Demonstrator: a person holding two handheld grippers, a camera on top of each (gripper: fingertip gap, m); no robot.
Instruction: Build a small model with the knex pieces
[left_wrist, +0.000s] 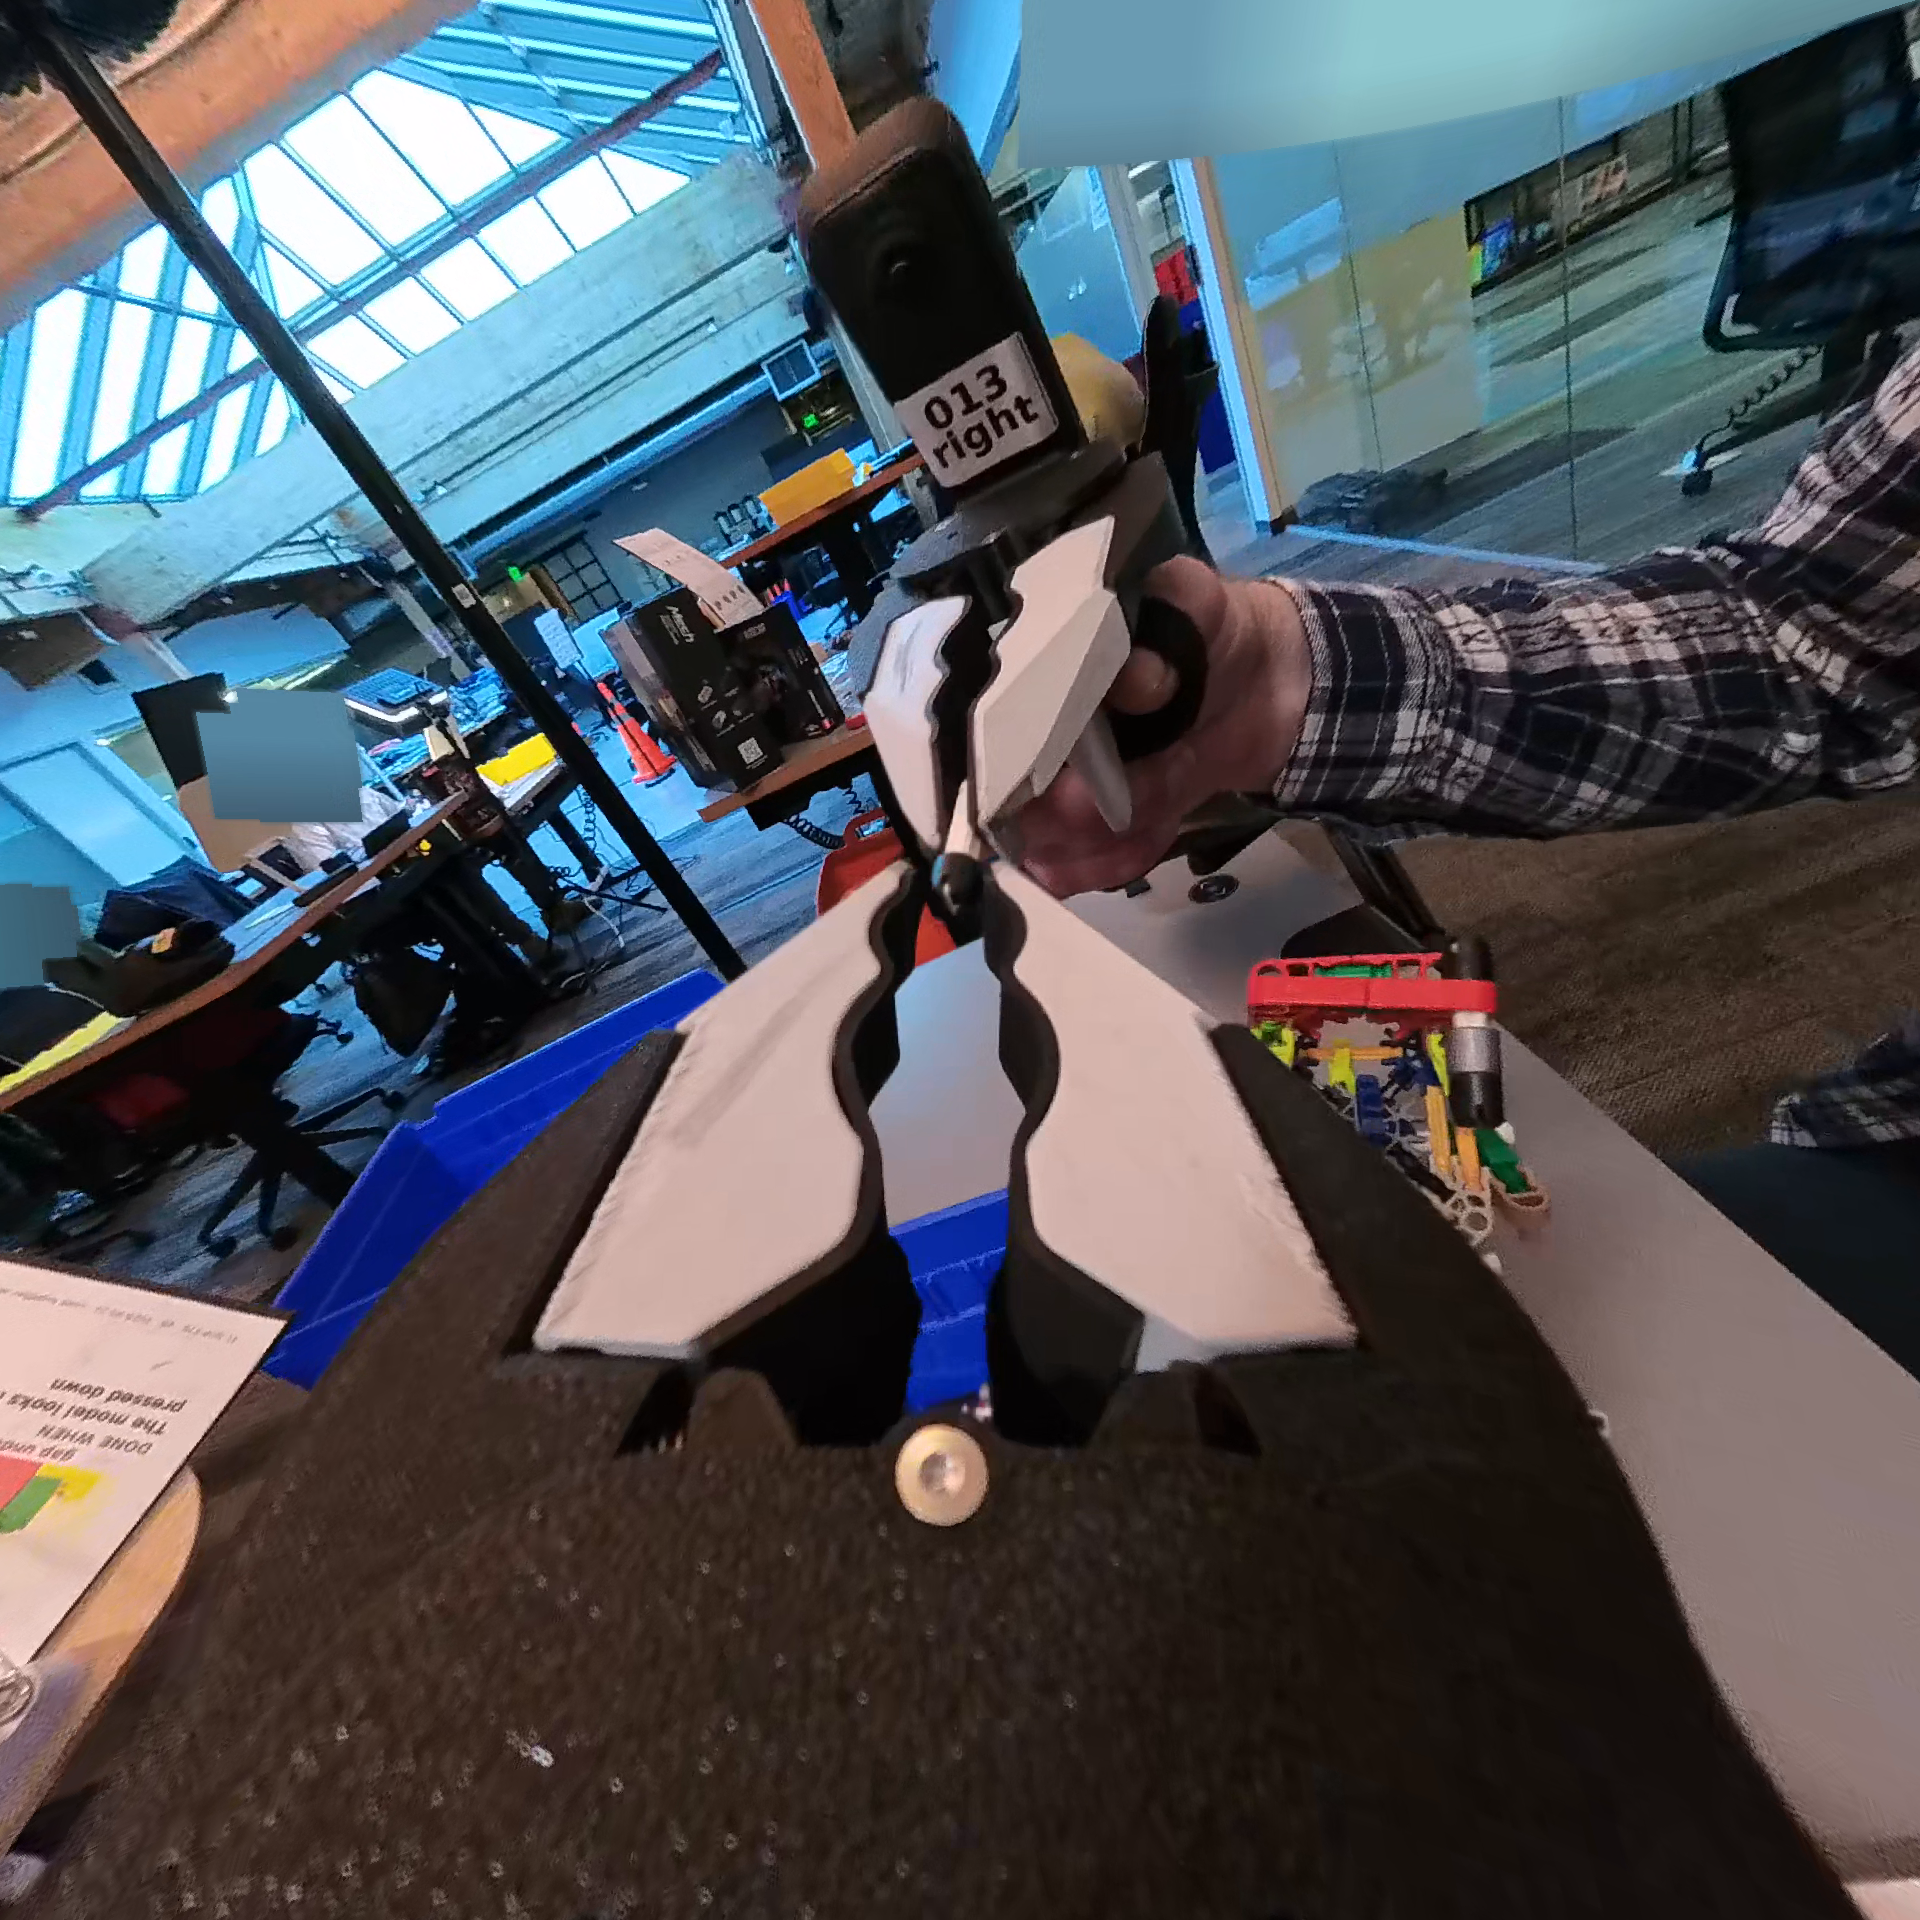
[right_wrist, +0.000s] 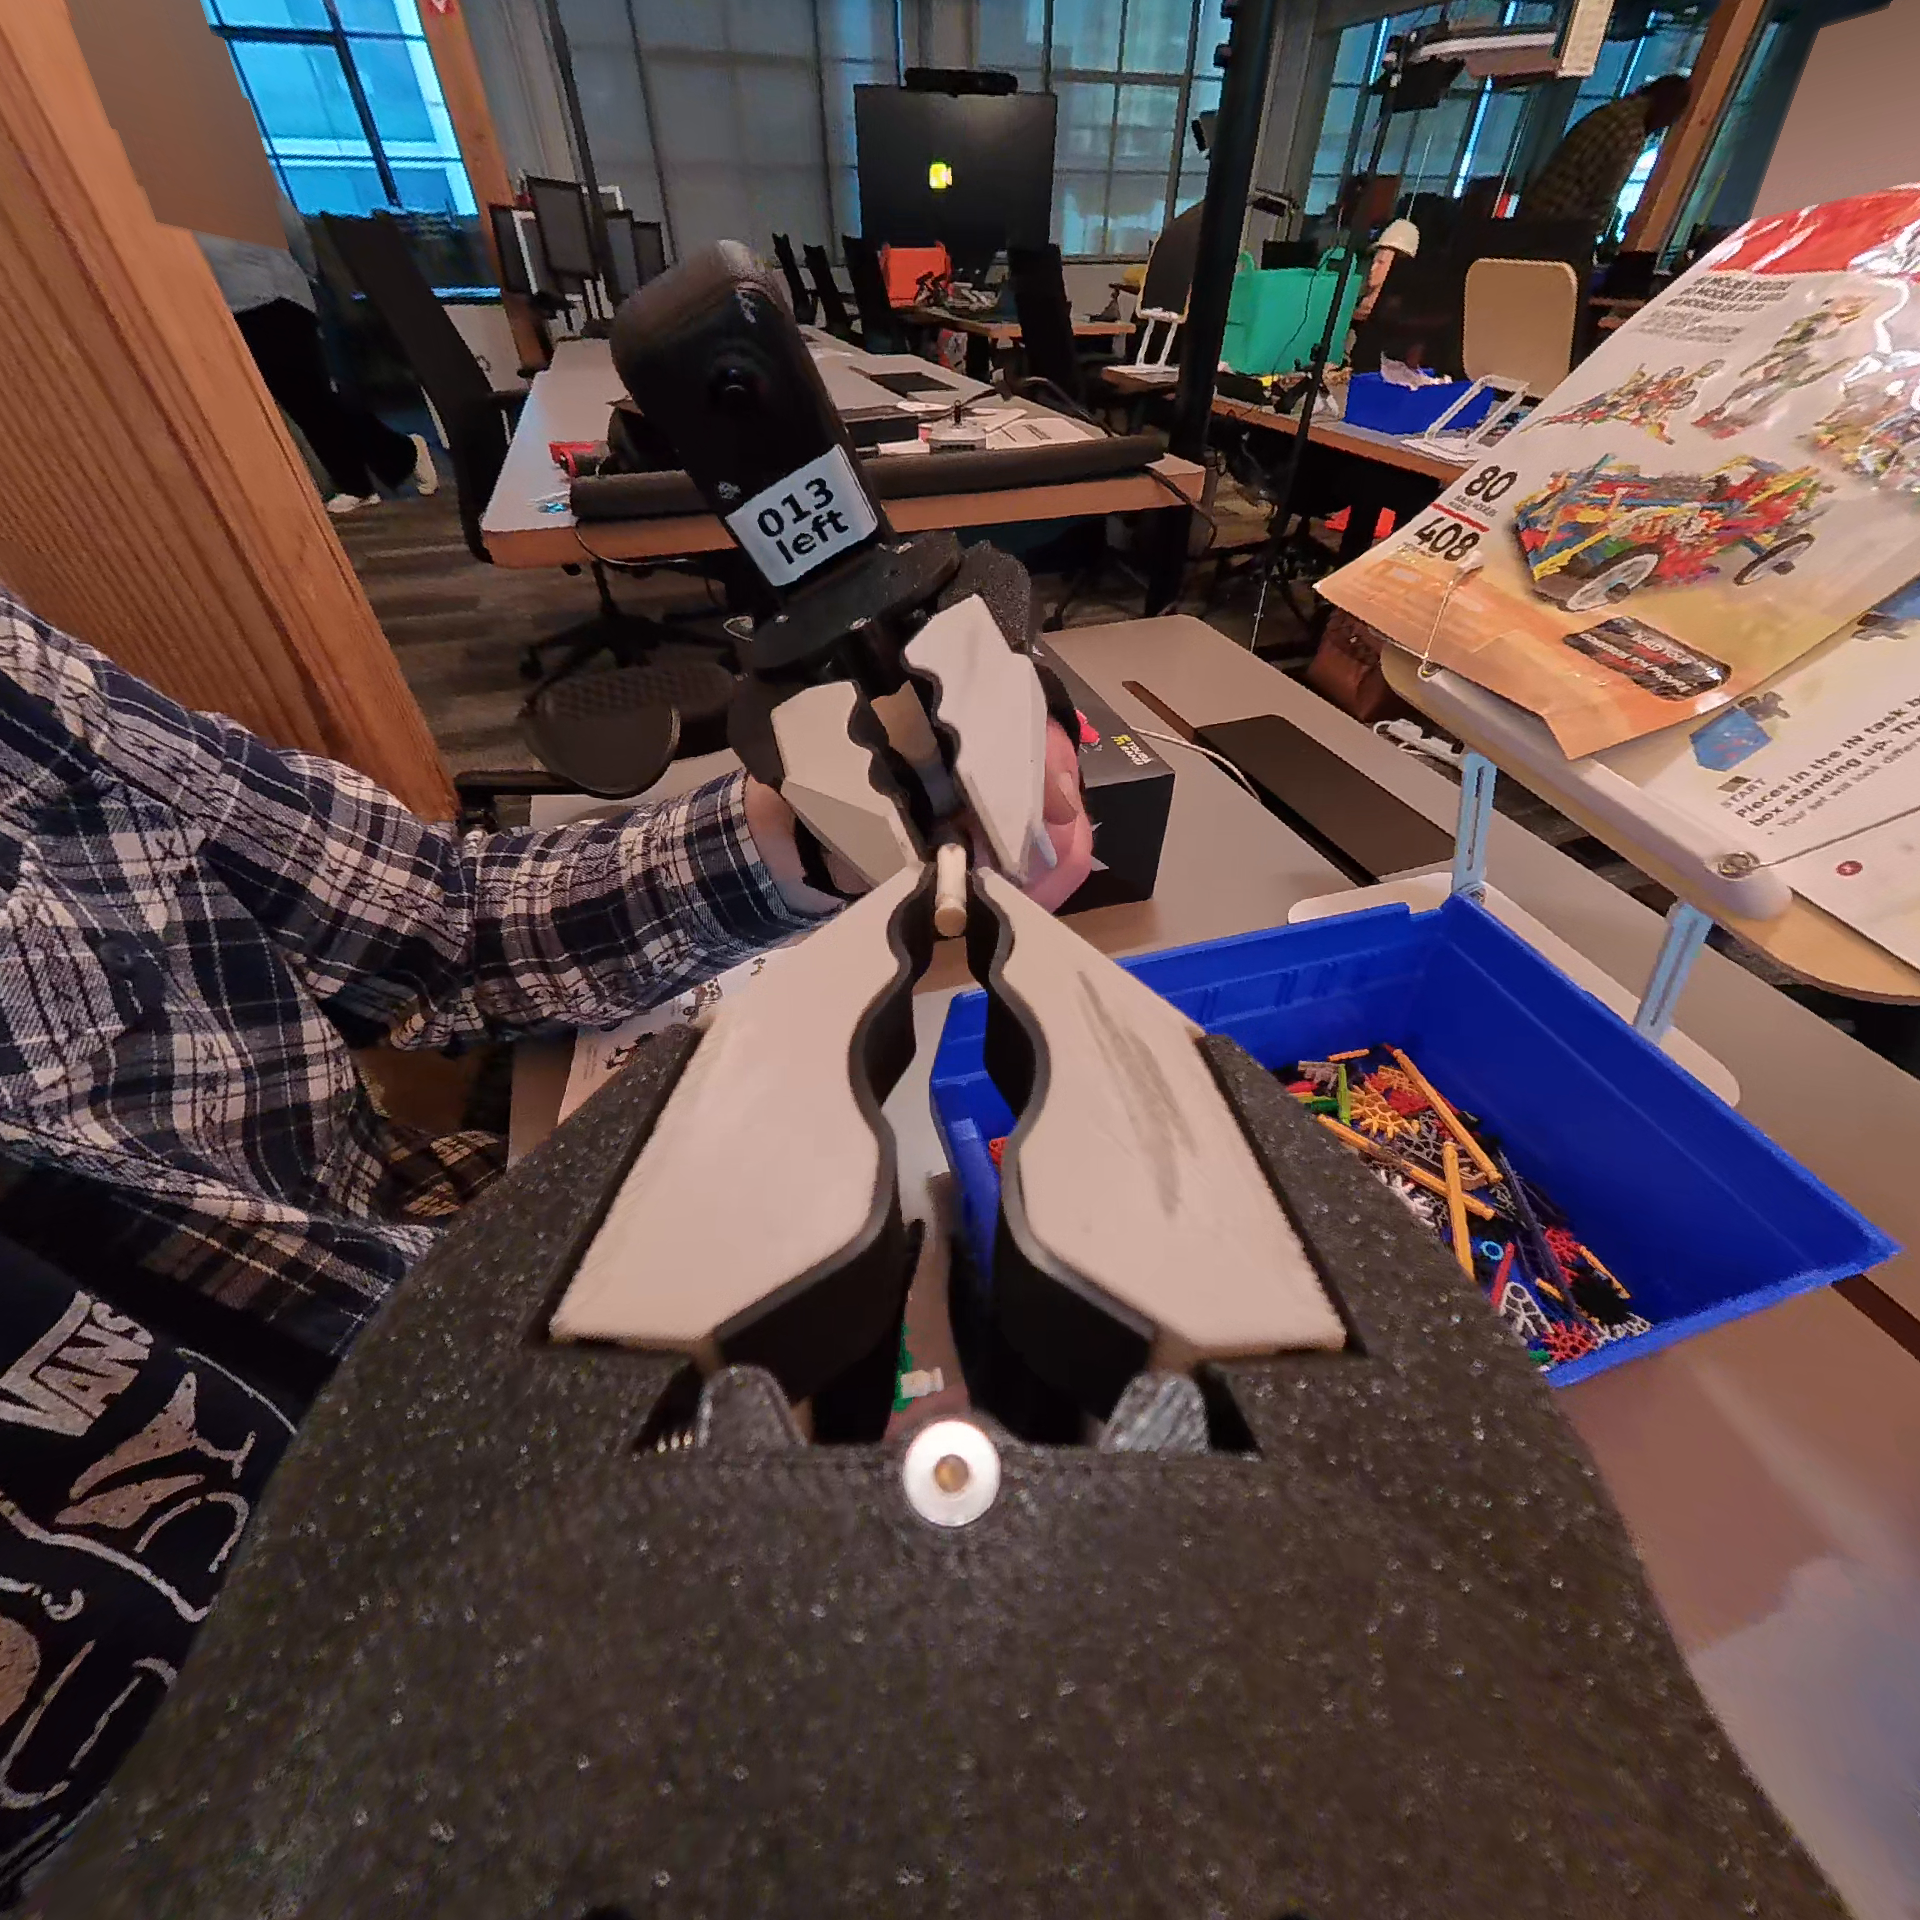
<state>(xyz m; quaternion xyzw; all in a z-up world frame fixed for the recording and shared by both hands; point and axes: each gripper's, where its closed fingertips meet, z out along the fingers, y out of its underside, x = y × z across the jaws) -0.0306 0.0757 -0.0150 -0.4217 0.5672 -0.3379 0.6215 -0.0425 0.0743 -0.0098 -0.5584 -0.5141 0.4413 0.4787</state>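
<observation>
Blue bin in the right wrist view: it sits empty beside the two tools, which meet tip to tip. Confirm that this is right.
One thing is wrong. The blue bin is not empty: the right wrist view shows a heap of coloured rods and connectors in it. The rest holds: the left tool and the right tool meet tip to tip beside it.

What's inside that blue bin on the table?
The blue bin holds a loose heap of small construction-toy rods and connectors in yellow, red, blue, black and white. The right gripper covers the bin's near-left corner, and whatever lies beneath the heap is hidden.
</observation>
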